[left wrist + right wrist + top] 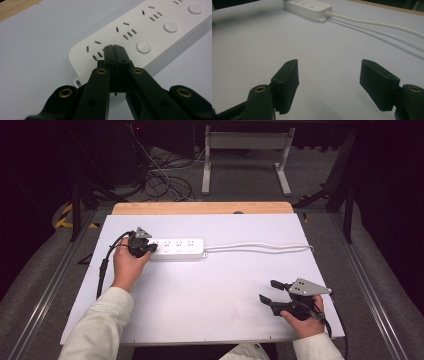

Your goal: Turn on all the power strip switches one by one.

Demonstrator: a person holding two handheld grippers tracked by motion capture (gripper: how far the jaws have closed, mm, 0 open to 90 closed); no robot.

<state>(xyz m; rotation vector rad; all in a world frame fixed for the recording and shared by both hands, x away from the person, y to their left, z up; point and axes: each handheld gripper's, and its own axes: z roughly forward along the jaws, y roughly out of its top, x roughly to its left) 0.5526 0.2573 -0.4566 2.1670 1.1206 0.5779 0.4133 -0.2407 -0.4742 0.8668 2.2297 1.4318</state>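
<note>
Two grippers work the surface [210, 290]: my left gripper [114, 47] presses closed jaws on the strip [160, 27]; right gripper [329, 82] gapes wide, empty.

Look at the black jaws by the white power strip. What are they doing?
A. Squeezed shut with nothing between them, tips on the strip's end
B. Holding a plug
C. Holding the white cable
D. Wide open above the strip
A: in the left gripper view the left gripper has its jaws pressed together with nothing between, their tips at the end socket of the power strip.
</note>
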